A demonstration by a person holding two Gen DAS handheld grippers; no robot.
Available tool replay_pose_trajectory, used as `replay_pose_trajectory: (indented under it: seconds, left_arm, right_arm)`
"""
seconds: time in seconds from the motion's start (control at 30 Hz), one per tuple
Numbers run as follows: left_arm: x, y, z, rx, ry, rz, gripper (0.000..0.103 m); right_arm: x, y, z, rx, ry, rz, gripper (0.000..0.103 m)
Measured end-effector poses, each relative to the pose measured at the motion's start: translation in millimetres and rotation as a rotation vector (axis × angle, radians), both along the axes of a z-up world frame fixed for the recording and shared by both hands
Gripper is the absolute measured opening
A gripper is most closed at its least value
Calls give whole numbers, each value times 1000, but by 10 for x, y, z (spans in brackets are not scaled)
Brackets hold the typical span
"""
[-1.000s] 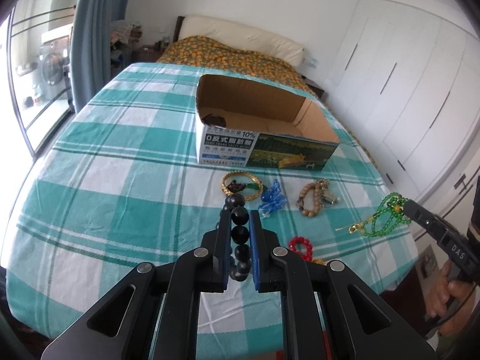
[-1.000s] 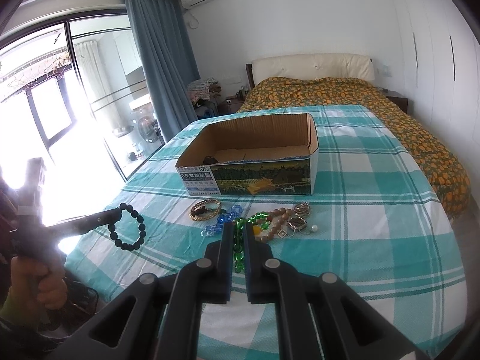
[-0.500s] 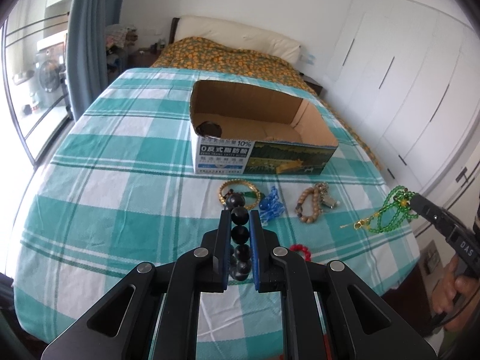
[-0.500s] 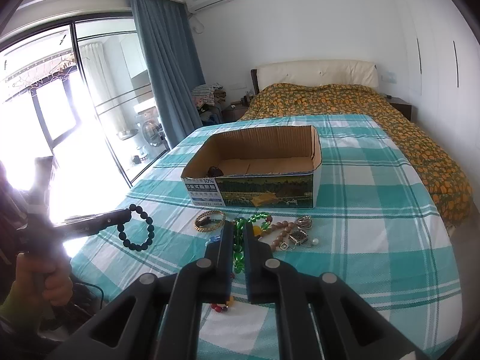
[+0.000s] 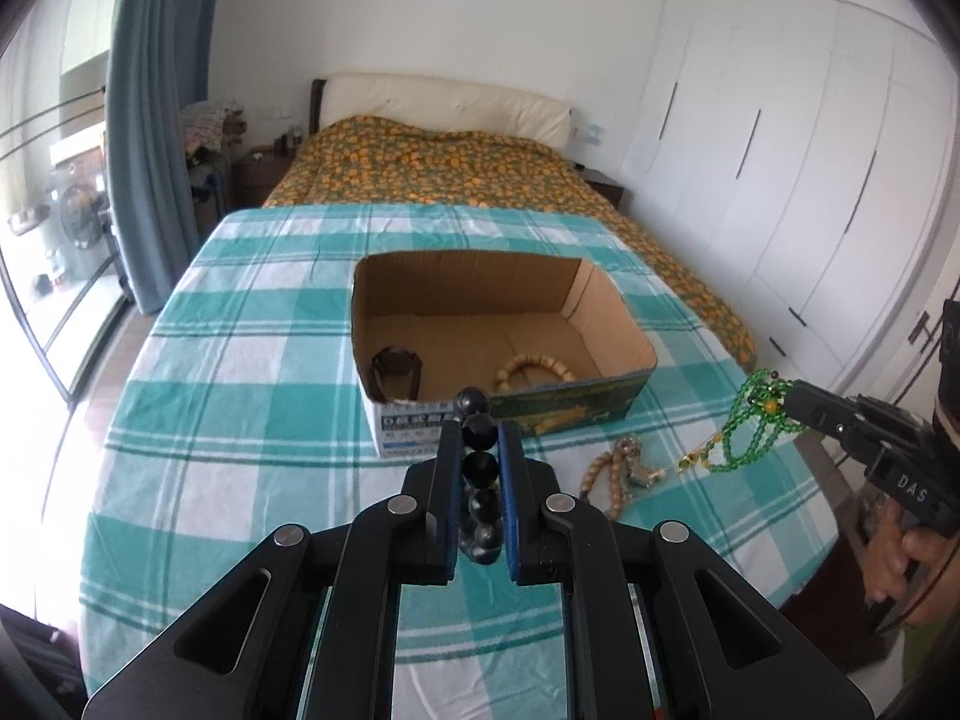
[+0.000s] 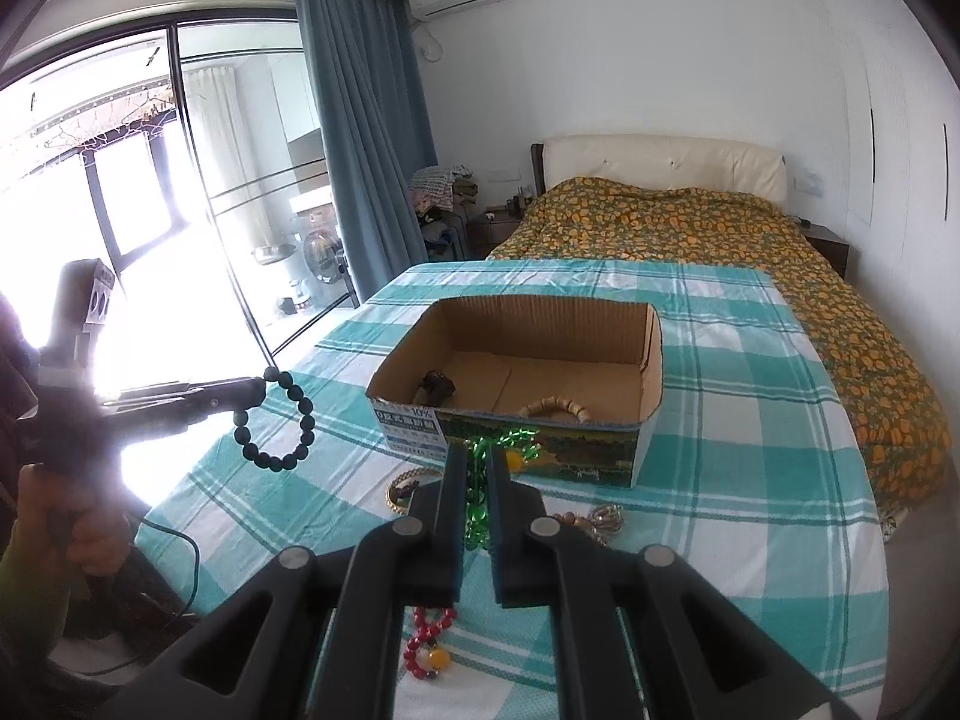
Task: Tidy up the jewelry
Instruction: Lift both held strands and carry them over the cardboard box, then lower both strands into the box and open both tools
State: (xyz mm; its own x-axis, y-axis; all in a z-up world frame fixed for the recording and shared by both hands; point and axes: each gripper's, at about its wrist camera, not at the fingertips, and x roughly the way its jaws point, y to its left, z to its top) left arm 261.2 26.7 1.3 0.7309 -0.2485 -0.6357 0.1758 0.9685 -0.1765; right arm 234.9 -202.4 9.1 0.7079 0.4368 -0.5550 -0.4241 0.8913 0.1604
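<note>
Already inside the cardboard box (image 5: 624, 354): 1 pale bead bracelet (image 5: 533, 369) and 1 dark piece (image 5: 393, 367). Left gripper (image 5: 480, 441) pinching the black bead bracelet (image 6: 282, 420), right gripper (image 6: 477, 468) pinching the green bead necklace (image 5: 750, 432), both lifted near the box, not yet dropped in. Still on the checked cloth (image 5: 240, 420): gold bangle (image 6: 408, 489), wooden bead bracelet (image 5: 606, 477), red bead bracelet (image 6: 429, 642). Readable: "10%" on the box label, "DAS" on the right gripper.
</note>
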Motion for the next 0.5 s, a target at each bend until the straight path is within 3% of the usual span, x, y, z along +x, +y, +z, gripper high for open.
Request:
replay_pose_trajectory:
  seconds: [0.2, 0.5]
  left_arm:
    - [534, -26, 103, -10, 8, -14, 9]
    - [1484, -193, -224, -28, 129, -19, 9]
  right_arm:
    - [534, 125, 161, -24, -21, 10, 6]
    - [1611, 286, -47, -22, 86, -4, 6]
